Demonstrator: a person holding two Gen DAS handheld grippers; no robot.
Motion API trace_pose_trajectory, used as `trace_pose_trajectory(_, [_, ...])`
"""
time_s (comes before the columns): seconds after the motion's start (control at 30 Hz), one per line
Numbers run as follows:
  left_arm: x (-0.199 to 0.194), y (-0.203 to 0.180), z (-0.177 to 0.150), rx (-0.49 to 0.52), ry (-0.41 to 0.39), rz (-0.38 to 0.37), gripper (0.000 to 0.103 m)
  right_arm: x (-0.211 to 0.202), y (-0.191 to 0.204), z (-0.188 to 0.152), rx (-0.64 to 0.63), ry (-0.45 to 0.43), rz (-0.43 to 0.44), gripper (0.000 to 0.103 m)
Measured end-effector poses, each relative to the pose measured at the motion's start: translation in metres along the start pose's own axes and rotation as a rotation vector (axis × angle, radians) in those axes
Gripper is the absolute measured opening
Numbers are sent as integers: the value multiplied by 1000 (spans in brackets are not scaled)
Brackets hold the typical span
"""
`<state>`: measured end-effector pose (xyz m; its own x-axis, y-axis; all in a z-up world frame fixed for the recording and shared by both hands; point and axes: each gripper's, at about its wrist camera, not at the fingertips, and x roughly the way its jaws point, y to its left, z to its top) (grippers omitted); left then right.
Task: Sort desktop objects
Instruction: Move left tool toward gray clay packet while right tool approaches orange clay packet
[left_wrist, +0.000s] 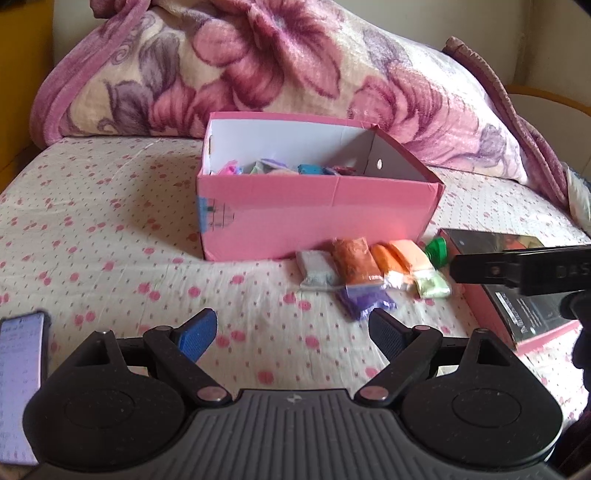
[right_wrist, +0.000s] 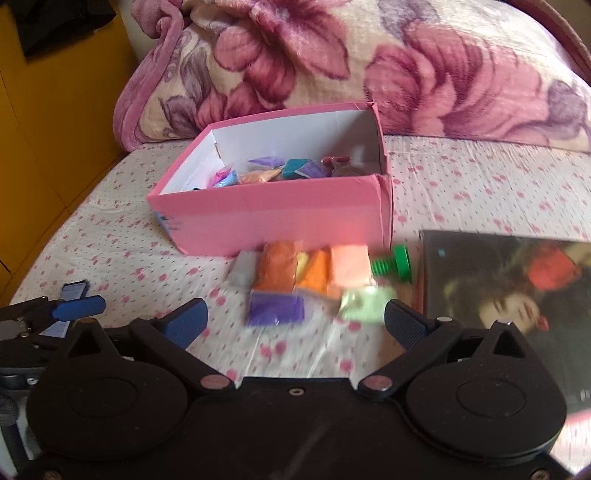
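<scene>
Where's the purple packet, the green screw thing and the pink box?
Purple plastic packet (right_wrist: 275, 312), right wrist view, middle of its face.
Green plastic screw cap (right_wrist: 393, 265), right wrist view, its threaded neck.
Pink cardboard box (left_wrist: 314, 218), left wrist view, front wall.

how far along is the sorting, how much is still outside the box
Partly done: several coloured packets already lie inside the pink box. Nothing is in hand; the left gripper and right gripper both hover with jaws open and empty. Left outside in front of the box: the grey, orange, purple and pale green packets, others beside them, and a green cap.
</scene>
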<state>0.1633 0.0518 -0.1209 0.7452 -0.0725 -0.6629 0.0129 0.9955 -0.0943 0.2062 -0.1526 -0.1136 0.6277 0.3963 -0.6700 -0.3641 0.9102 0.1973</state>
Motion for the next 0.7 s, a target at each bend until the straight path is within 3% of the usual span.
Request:
trace_pose_trajectory(0.37, [46,-2,7,32,-21,-34,89,52,-8,8,-113,14,-9,100])
trace_pose_trajectory(0.5, [63,-3,8,40,-21,-54,89,63,-9,10,-122,17,6,80])
trace_pose_trajectory(0.6, [78,-3,9,46,-21,-67,89,66,-12,12,-111,16,17,74])
trace_pose_trajectory(0.7, [90,1,13,27,-18,-80,73,69,-15,14,-101,14,28,64])
